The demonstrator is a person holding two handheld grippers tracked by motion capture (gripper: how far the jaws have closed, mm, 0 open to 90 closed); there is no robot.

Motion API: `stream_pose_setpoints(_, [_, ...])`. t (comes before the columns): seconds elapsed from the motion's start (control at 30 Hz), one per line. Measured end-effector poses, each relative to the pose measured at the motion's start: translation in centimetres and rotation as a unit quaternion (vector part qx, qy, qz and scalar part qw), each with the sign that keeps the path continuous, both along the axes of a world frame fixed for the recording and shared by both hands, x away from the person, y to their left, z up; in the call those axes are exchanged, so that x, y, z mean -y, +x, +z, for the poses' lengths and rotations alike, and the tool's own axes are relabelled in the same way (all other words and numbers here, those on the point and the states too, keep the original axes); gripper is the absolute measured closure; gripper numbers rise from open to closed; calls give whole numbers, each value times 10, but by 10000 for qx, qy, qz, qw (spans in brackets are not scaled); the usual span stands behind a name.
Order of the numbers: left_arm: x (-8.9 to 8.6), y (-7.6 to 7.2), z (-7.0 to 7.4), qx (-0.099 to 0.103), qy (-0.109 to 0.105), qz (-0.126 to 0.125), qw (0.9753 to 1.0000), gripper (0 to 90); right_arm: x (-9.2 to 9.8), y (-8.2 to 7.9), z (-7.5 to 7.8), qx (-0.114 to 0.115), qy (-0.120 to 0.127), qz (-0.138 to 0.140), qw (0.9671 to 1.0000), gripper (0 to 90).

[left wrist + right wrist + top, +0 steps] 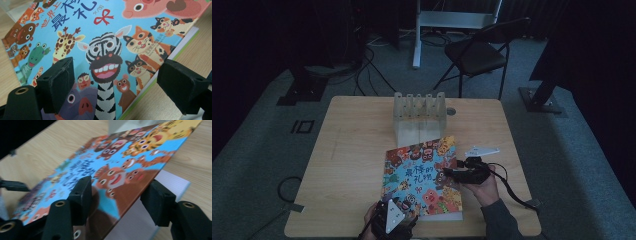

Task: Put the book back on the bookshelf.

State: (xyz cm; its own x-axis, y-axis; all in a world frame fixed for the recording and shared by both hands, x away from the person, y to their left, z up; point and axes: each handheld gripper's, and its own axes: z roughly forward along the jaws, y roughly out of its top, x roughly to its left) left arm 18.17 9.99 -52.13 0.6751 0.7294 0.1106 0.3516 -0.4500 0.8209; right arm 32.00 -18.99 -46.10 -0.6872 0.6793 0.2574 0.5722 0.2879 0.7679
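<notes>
We keep the right tool (117, 202), jaws spread, lifting the book (422, 180) cover edge; the left tool (117, 87), also spread, steadies it.

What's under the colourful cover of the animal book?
The right gripper lifts the cover of the picture book, so white pages show beneath at its edge. The cover hides anything printed on them.

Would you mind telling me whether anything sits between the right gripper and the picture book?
Nothing visible does. The right gripper has its jaws open astride the lifted cover edge of the picture book.
</notes>
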Motion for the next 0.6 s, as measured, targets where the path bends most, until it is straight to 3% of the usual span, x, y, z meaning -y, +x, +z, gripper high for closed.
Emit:
stream_pose_setpoints(0.23, [-7, 3, 8, -30, -285, -4, 9996, 155, -15, -7, 25, 164, 68, 174, 9997, 521])
stream_pose_setpoints(0.37, [-11, 4, 11, -66, -391, -66, 9992, 176, -20, -2, 36, 14, 220, 264, 9994, 560])
stream_pose_setpoints(0.6, [-12, 4, 11, -73, -450, -62, 9989, 185, -33, 9, 43, -317, -4, 345, 9989, 539])
